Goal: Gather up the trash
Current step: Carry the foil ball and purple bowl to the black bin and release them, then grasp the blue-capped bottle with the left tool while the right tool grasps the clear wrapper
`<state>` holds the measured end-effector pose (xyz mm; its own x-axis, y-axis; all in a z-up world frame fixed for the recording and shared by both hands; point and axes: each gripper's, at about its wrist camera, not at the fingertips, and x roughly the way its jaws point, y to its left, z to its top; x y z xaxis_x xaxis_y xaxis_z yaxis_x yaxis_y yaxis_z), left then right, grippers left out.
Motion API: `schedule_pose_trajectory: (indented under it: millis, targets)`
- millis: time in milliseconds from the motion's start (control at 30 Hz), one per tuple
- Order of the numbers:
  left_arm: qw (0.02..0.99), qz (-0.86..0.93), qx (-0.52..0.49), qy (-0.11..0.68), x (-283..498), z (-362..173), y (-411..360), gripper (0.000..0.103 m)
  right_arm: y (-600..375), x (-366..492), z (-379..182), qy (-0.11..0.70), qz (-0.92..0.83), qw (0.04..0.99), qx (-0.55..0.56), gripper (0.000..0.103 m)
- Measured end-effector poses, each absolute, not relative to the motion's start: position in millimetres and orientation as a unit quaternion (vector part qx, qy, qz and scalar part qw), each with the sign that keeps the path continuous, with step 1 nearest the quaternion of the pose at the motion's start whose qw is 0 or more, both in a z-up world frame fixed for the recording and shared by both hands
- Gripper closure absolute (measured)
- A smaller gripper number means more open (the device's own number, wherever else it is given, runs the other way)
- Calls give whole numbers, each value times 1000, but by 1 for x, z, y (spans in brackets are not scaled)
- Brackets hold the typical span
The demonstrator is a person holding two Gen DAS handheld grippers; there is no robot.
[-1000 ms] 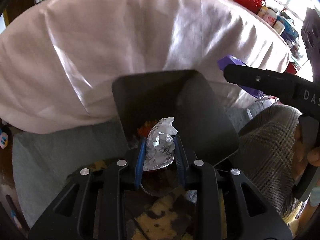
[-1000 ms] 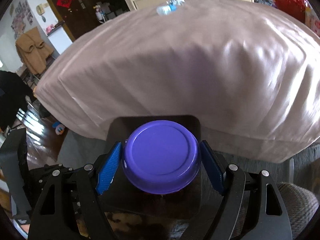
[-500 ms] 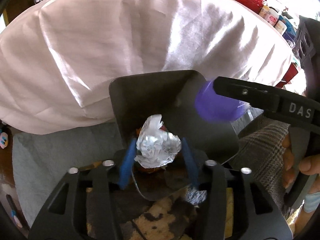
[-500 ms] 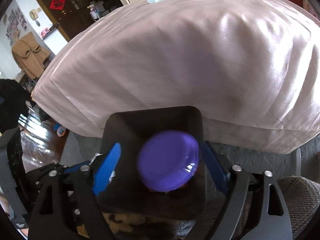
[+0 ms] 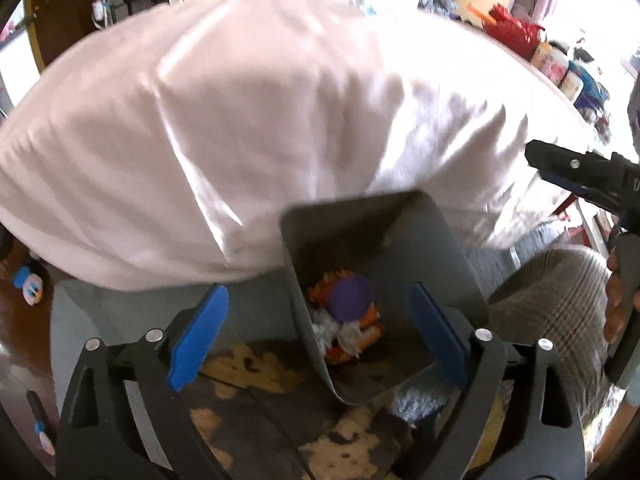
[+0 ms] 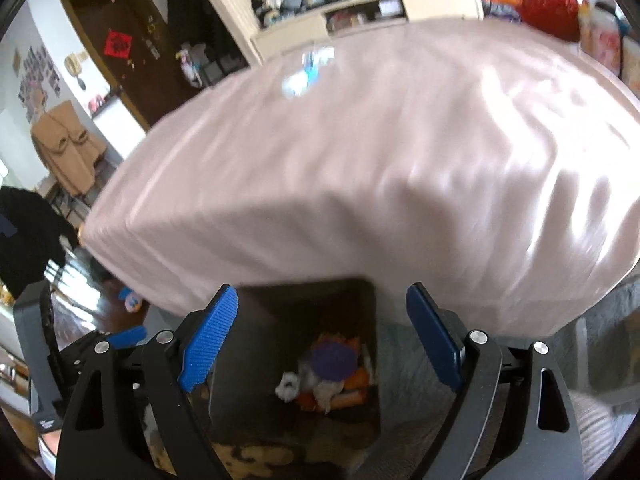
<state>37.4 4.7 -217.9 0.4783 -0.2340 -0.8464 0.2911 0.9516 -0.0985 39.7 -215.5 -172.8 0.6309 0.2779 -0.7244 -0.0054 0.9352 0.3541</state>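
A dark grey trash bin [image 5: 452, 276] stands on the floor below the table edge; it also shows in the right wrist view [image 6: 260, 380]. Inside lie a purple lid [image 5: 352, 298] [image 6: 334, 362], crumpled foil [image 5: 348, 334] [image 6: 326, 390] and orange scraps [image 5: 370, 334]. My left gripper [image 5: 320, 340] is open and empty above the bin. My right gripper [image 6: 322, 338] is open and empty above the bin; it also shows at the right edge of the left wrist view [image 5: 580, 172].
A table draped in a pale pink cloth [image 5: 280, 120] [image 6: 400, 160] fills the view behind the bin. A plastic bottle [image 6: 304, 72] lies on it. A plaid cushion [image 5: 560, 312] sits right of the bin. A grey rug [image 5: 100, 320] lies underneath.
Both grippers opened and pulled back up. The foil ball dropped from the left gripper and the purple lid from the right gripper into the bin.
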Motion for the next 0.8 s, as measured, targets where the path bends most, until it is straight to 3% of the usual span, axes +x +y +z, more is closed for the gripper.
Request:
schedule_pose_trajectory:
  millis: [433,800]
  targets:
    - [885,-171,54,430,86,-146,-11,9,-245,99,-98,363,44,923,116,16]
    - [877,-190,63,436,159,-135,-50,8,-244,174,-99,391,32,916,83,16]
